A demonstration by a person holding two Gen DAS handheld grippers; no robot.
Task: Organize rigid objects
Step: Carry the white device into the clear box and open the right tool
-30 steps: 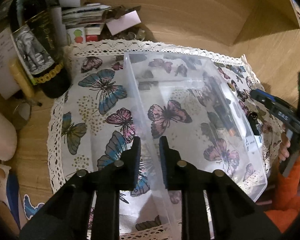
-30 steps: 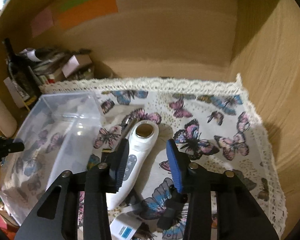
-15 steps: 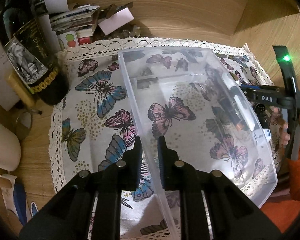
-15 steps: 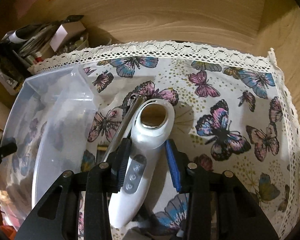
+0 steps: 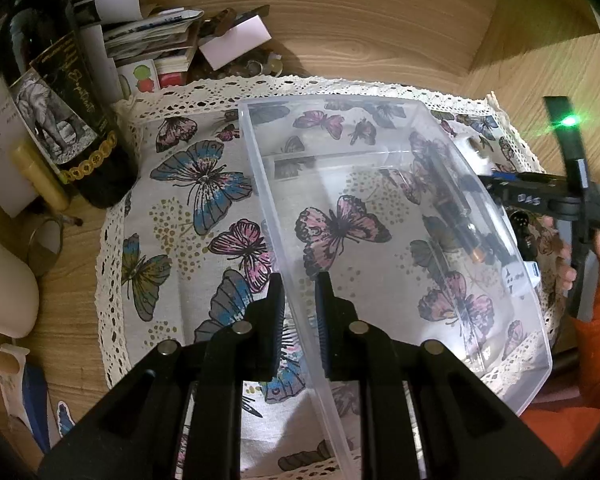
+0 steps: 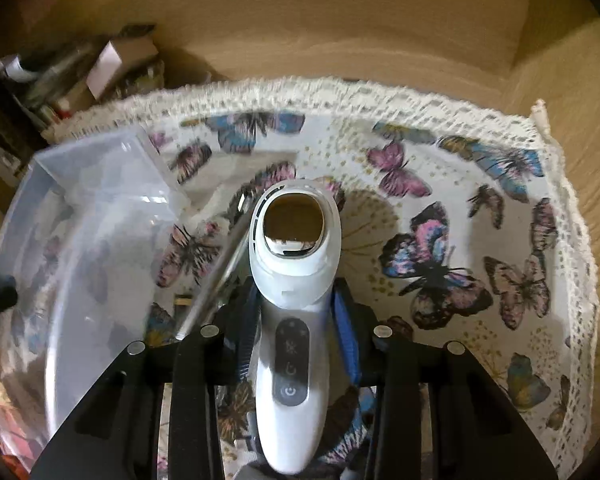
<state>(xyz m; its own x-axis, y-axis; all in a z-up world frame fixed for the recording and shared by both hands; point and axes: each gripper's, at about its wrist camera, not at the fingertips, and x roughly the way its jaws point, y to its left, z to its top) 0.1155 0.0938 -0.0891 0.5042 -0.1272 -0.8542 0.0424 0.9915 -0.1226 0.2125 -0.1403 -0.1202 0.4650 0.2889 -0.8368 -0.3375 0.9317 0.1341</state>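
Lace edging borders the butterfly cloth [image 6: 440,208], with bare cloth right of the white handheld device [image 6: 290,280]. One clear plastic bin [image 5: 380,208] stands on the cloth. Left gripper [image 5: 298,312] is clamped on the bin's near wall. Right gripper [image 6: 296,332] grips the one device, just beside the bin. One dark bottle [image 5: 64,112] and stacked papers [image 5: 152,40] crowd the far left corner.

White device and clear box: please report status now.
Left gripper shut on clear box wall. Right gripper shut on white device. Metal rod lies beside device.
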